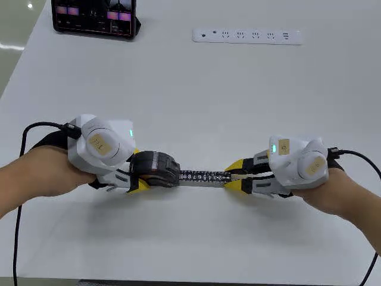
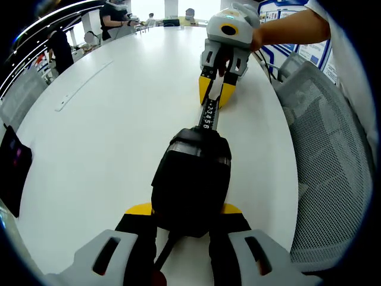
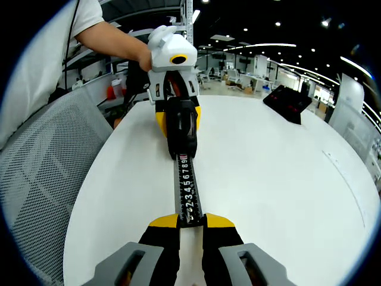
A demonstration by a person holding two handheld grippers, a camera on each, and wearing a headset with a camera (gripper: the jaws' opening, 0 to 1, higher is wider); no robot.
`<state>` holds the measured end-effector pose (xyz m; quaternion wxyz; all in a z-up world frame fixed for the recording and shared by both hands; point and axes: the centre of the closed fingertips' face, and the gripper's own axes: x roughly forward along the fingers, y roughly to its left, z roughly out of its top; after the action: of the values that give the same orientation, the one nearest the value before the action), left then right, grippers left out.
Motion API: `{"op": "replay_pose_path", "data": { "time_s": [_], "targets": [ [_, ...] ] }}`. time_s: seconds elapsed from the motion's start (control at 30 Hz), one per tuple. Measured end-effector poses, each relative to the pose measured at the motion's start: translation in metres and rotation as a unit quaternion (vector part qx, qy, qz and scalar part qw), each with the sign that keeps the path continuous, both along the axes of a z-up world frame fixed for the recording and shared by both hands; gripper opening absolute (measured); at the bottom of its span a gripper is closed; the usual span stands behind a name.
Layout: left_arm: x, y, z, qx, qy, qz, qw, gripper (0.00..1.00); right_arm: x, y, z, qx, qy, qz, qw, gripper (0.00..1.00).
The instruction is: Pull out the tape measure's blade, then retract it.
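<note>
Left gripper (image 1: 140, 171) and right gripper (image 1: 230, 176) point at each other, held low, fingers (image 1: 236, 165) clamped.

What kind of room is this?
Most likely a big open office or workshop: a long white table with a power strip on it, a mesh office chair beside it, and rows of desks under ceiling lights farther back.
</note>
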<state>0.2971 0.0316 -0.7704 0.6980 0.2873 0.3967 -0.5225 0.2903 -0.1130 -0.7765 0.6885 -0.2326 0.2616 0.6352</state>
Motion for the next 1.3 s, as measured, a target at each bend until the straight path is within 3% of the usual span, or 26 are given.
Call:
{"op": "replay_pose_path", "data": {
  "time_s": [1.3],
  "targets": [
    [0.000, 0.000, 0.000, -0.001, -0.002, 0.000, 1.0000, 0.29, 0.000, -0.040, 0.000, -0.028, -0.007, -0.012, 0.9995, 0.10]
  ]
}}
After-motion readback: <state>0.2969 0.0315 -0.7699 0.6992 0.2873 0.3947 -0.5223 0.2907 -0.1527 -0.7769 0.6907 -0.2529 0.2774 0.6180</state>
